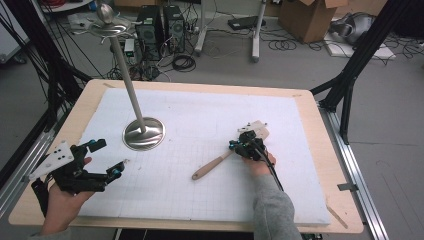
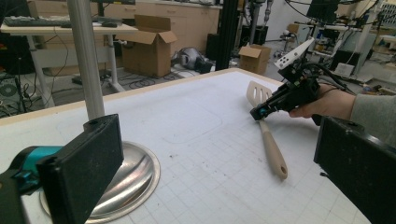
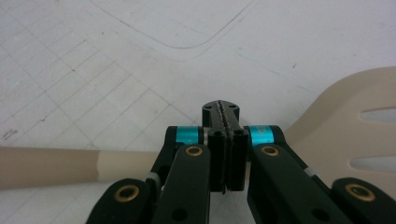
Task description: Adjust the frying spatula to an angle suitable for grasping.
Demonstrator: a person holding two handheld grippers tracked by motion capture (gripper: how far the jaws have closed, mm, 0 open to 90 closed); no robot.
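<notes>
**Spatula under closed jaws: risks at the neck**

The spatula (image 1: 223, 161) is seen lying flat on the white gridded mat (image 1: 200, 190), right of centre, its wooden handle pointing toward the near edge and its slotted pale blade toward the far side. The right gripper (image 1: 243, 147) is held over the neck, where handle meets blade. In the right gripper view its jaws are pressed together, pad against pad, with nothing between them; the spatula (image 3: 327, 116) passes underneath and behind them rather than being gripped. Whether the closed tips touch the neck cannot be told.

From here, a lift would probably fail: with the jaws together, the spatula would be left on the mat unless they were first opened and lowered astride the neck. If the closed tips were pushed down or sideways, the tool might be pivoted or slid across the smooth mat, and the blade end could be tipped up. A grasp taken so near the blade would leave the long handle hanging, so sagging or twisting in the pads could be expected.

The left gripper (image 1: 97, 162) is held with its jaws wide apart, near the left edge, gripping nothing. Just beyond it stands the metal stand (image 1: 144, 134), a round base with a tall pole; it could be knocked by a careless sweep of the left hand or by a swung handle.
</notes>
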